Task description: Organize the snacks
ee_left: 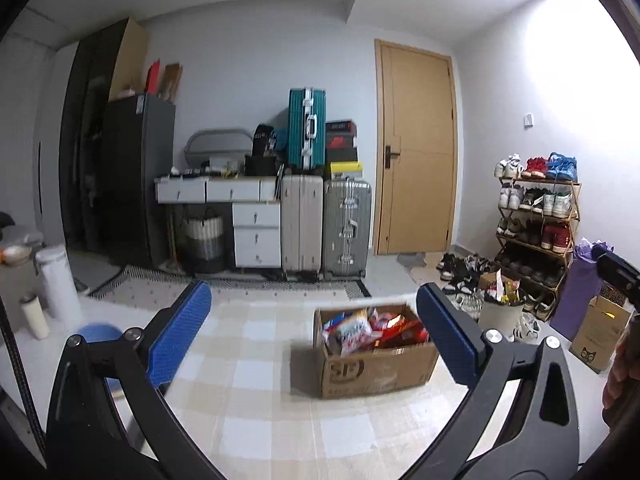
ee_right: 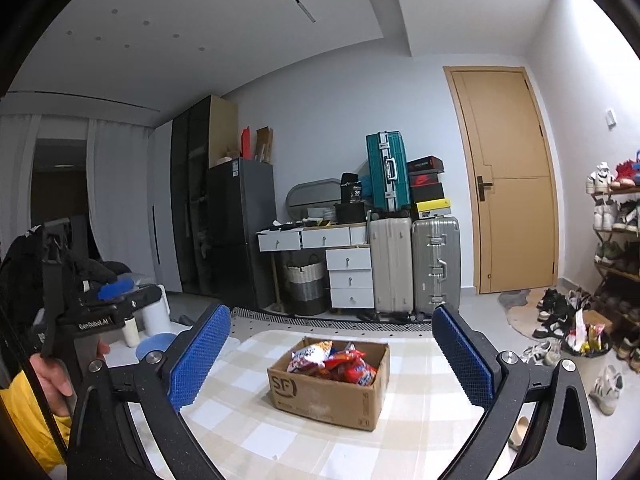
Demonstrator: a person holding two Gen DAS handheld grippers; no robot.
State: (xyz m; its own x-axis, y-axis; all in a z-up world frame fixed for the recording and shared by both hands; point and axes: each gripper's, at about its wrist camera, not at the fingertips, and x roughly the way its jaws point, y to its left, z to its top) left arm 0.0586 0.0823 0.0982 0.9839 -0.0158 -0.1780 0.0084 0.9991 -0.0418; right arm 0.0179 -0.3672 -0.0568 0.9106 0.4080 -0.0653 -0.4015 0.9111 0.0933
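Note:
A brown cardboard box stands on the checked tablecloth. It holds several red, white and blue snack bags. My left gripper is open and empty, held above the table with the box between its blue fingertips, nearer the right one. My right gripper is open and empty, held above the table with the box ahead between its fingers. The left gripper's body shows at the left of the right wrist view, in a hand.
A blue round object and white cylinders sit left of the table. A white bin with wrappers, shoes and a shoe rack are on the right. Suitcases and white drawers line the far wall.

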